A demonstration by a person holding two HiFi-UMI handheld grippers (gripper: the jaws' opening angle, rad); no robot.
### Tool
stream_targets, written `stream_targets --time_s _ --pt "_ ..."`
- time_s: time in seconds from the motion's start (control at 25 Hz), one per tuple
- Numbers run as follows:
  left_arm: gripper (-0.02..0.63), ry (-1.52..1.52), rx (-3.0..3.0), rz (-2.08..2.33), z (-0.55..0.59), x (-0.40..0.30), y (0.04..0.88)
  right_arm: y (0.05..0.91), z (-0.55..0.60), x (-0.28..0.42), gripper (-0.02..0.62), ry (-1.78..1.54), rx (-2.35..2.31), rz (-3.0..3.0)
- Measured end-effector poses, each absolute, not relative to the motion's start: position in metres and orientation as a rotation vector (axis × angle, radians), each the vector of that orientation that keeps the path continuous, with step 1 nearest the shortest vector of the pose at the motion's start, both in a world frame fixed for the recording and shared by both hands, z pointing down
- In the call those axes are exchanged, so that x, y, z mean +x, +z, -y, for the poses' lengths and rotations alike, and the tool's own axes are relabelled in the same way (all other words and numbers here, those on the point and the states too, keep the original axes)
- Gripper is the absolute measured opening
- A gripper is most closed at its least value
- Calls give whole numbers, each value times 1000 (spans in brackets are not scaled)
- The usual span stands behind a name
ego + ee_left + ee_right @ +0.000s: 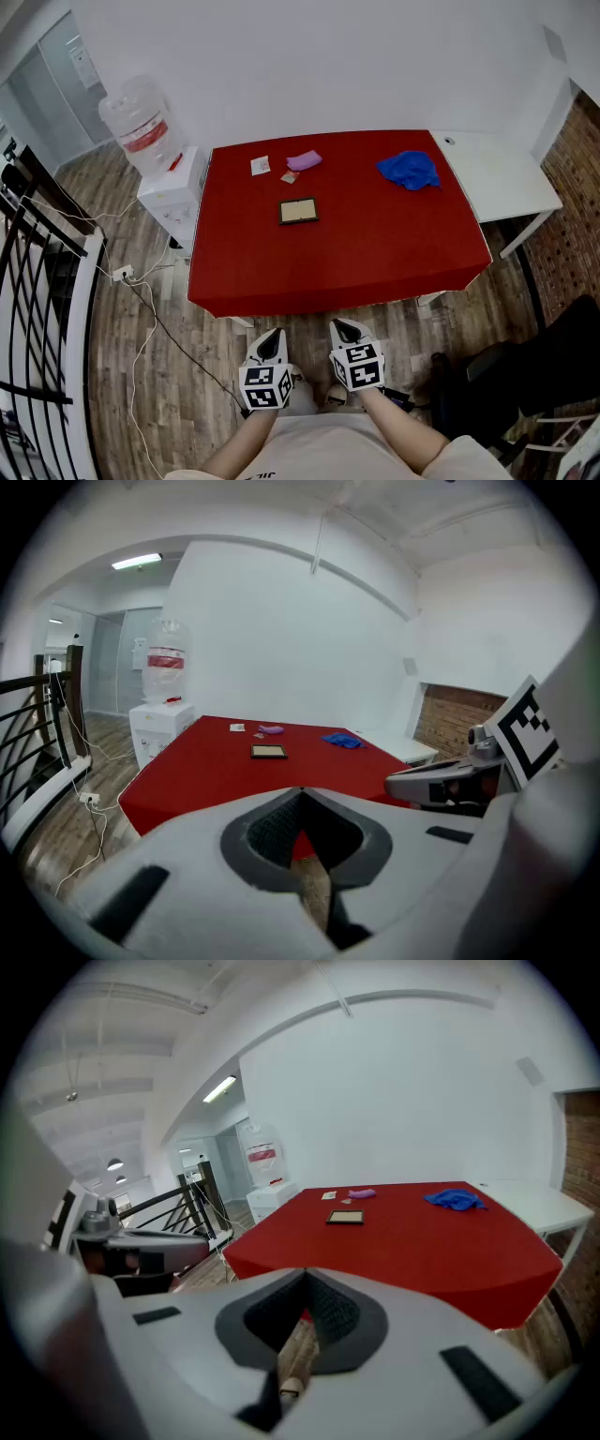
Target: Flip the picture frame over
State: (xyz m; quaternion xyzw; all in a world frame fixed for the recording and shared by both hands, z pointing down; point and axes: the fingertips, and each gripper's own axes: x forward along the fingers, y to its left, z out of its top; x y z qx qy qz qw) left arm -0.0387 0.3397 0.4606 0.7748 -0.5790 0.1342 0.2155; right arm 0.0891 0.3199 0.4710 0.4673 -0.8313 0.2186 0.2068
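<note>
From the head view, the picture frame [298, 211] lies flat on the red counter [375, 253], a dark border round a tan middle. I cannot tell whether that is its face or its back. A blue cloth [409, 170] lies well to the right of the frame, and a pink scrap [303, 160] lies just beyond it. My left gripper [269, 345] and right gripper [345, 330] hang side by side over the floor, well short of the frame.

In the left gripper view my jaws are closed together with nothing between them, and the frame [268, 752] is far ahead.

In the right gripper view these jaws are likewise closed and empty, with the frame [345, 1217] far off again.

As I judge it, nothing is done yet. The reach, the grip and the flip all remain.
</note>
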Motion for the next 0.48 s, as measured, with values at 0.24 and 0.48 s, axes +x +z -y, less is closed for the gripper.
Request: stream_targets --time_s 0.24,0.48 --pt "6 366 2135 1585 -293 -57 476 484 -276 72 5 618 1310 2300" --pt "6 371 2159 1539 -203 -86 486 494 -196 45 5 624 1355 2261"
